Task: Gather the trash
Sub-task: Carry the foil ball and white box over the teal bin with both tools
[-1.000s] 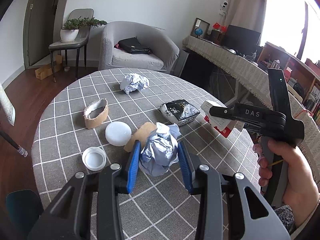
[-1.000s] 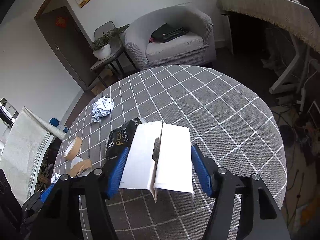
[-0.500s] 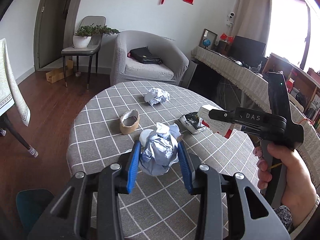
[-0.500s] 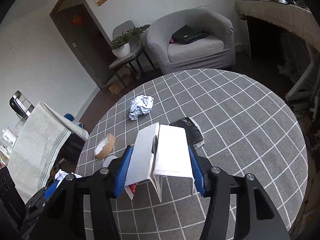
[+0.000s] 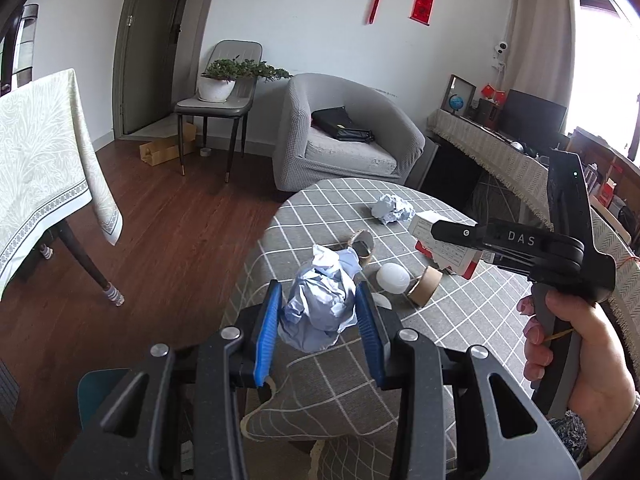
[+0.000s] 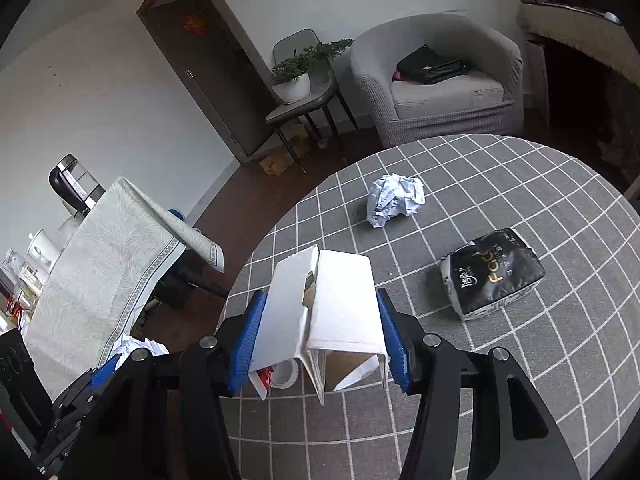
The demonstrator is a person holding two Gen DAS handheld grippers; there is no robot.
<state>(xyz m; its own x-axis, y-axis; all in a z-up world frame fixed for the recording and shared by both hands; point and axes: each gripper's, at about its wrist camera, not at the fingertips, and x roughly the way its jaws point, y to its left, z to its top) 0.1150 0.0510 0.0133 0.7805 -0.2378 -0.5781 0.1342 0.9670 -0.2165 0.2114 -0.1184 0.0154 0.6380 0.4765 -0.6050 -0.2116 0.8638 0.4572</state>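
My left gripper (image 5: pixel 318 320) is shut on a crumpled pale blue paper ball (image 5: pixel 320 308), held above the near left edge of the round grey checked table (image 5: pixel 316 204). My right gripper (image 6: pixel 320 328) is shut on a torn white carton (image 6: pixel 328 304), held above the table's left part; the carton also shows in the left wrist view (image 5: pixel 444 244). On the table lie another crumpled paper ball (image 6: pixel 394 198), a black packet (image 6: pixel 492 274), a tape roll (image 5: pixel 424 290), a white lid (image 5: pixel 393 278) and a cardboard ring (image 5: pixel 362 246).
A grey armchair (image 5: pixel 344 136) with a black bag stands behind the table. A chair with a potted plant (image 5: pixel 224 80) is at the back left. A cloth-covered table (image 5: pixel 40 160) stands at the left, wooden floor between. A long desk (image 5: pixel 500 156) runs along the right.
Both grippers have risen and pulled back toward the table's near left edge with their loads. The table items now look farther away, and more floor shows at the left.
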